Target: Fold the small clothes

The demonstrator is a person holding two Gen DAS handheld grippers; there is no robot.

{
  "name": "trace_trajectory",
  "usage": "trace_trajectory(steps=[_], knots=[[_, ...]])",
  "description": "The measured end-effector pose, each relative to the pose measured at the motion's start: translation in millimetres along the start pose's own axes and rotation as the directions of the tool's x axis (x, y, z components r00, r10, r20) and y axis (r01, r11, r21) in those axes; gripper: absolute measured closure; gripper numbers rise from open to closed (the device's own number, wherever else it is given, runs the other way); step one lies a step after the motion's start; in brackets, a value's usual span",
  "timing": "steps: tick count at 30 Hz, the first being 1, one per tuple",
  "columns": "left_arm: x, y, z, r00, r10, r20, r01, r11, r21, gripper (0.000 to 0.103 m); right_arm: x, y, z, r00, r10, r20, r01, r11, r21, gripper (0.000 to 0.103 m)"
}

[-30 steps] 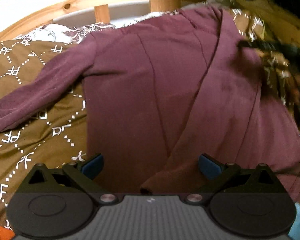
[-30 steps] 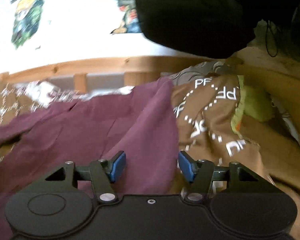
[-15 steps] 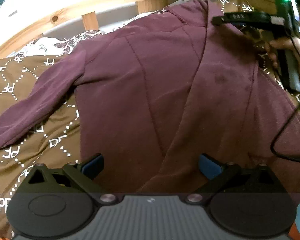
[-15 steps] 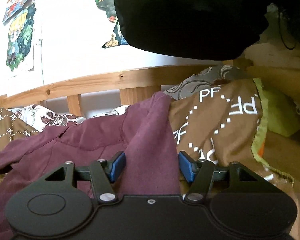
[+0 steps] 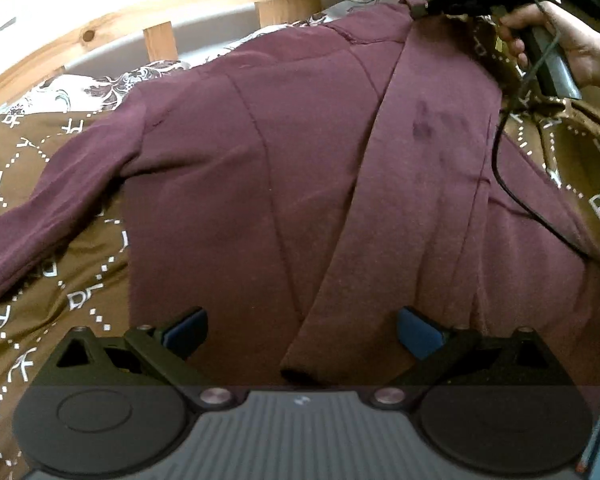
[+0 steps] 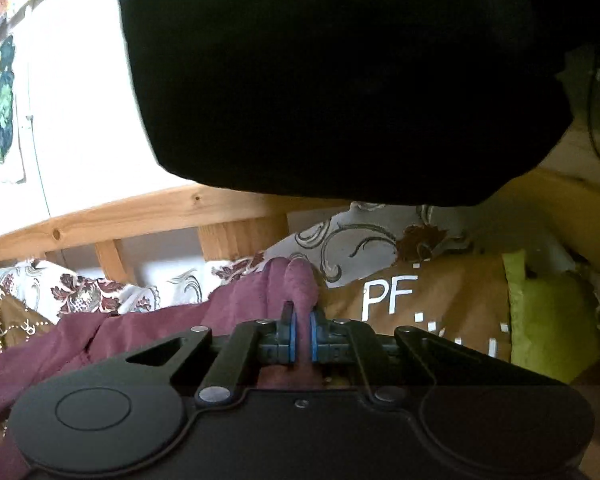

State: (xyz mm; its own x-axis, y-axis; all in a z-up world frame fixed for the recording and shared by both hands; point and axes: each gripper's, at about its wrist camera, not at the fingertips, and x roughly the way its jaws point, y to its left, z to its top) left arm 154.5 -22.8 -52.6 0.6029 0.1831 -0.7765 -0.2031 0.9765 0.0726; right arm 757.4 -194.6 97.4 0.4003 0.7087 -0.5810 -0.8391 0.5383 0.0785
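Note:
A maroon long-sleeved shirt lies flat on the bed. Its left sleeve is spread out to the left. The other sleeve is folded diagonally over the body, and its cuff ends between my left gripper's fingers. My left gripper hovers open over the near hem and holds nothing. At the far right shoulder, my right gripper is shut on a pinch of the shirt. In the right wrist view the maroon fabric bulges up between that gripper's blue pads.
The shirt rests on a brown bedspread printed with white letters. A wooden bed rail and a floral pillow lie beyond it. A hand grips the right tool, trailing a black cable. A green cloth sits at right, a dark mass overhead.
My right gripper travelled along the shirt's right edge to the far shoulder corner, and its jaws went from open to shut on the fabric. The left gripper stayed put, open.

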Motion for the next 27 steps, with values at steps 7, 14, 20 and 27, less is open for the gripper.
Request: trace_trajectory(steps=[7,14,20,27], knots=[[-7.3,17.7,-3.4,0.999,-0.034,-0.005,0.034,0.995,-0.091,0.001,-28.7,1.0,-21.9,0.999,-0.038,0.031,0.039,0.999,-0.029,0.05],[-21.3,26.4,-6.5,0.999,-0.03,0.016,0.032,0.992,-0.12,0.001,-64.1,26.7,-76.8,0.982,-0.186,0.019,0.181,0.923,-0.339,0.035],[-45.3,42.2,-7.5,0.996,0.02,0.089,-0.007,0.99,-0.141,0.001,-59.1,13.2,-85.3,0.946,-0.323,0.009,0.315,0.916,-0.249,0.03],[-80.6,119.3,-12.6,0.972,0.184,0.149,-0.114,0.916,-0.385,0.001,-111.9,39.5,-98.3,0.969,-0.24,0.065,0.248,0.95,-0.187,0.005]])
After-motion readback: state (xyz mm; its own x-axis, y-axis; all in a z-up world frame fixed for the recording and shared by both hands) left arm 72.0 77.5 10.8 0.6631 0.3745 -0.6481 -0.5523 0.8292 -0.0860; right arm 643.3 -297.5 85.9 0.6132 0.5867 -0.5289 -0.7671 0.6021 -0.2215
